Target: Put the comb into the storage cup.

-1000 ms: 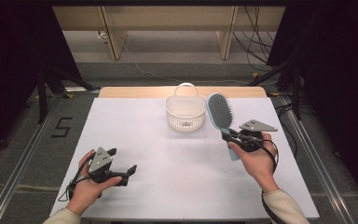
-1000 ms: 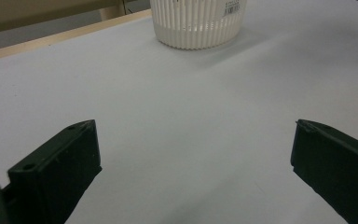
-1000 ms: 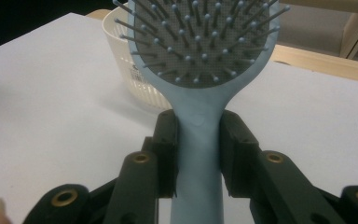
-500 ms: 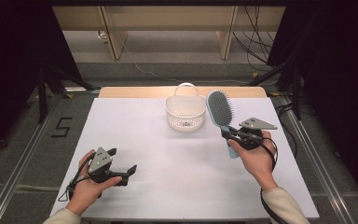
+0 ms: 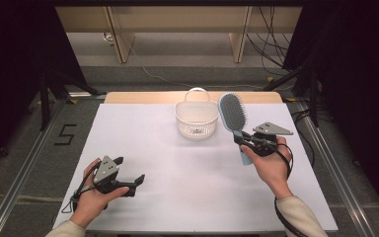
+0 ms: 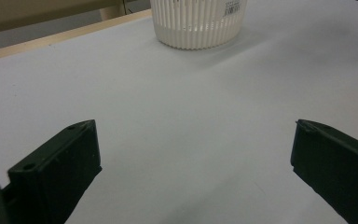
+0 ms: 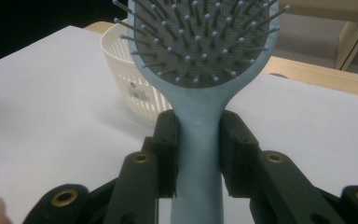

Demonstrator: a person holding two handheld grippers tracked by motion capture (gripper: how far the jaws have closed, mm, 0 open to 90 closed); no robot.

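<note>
**Hairbrush clamped in the right hand-held gripper beside the basket**

The right hand-held gripper is clenched on the handle of a light blue hairbrush. In the right gripper view its two black jaws press against either side of the handle just below the brush head, and the hairbrush stands up between them with its grey pad and blue-tipped bristles facing the camera. In the high view the brush is lifted off the tabletop, head pointing away from the person, handle end sticking out below the jaws toward the person's right hand.

Just to the left of the brush head sits a white slatted basket with an arched handle, near the far edge of the tabletop. In the right gripper view the basket shows behind the brush, with a small printed label on its wall.

The left hand-held gripper is released, its jaws standing wide apart with nothing between them; it rests low at the near left of the white tabletop, held by the person's left hand, well apart from the basket. In the left gripper view the basket stands far ahead.
</note>
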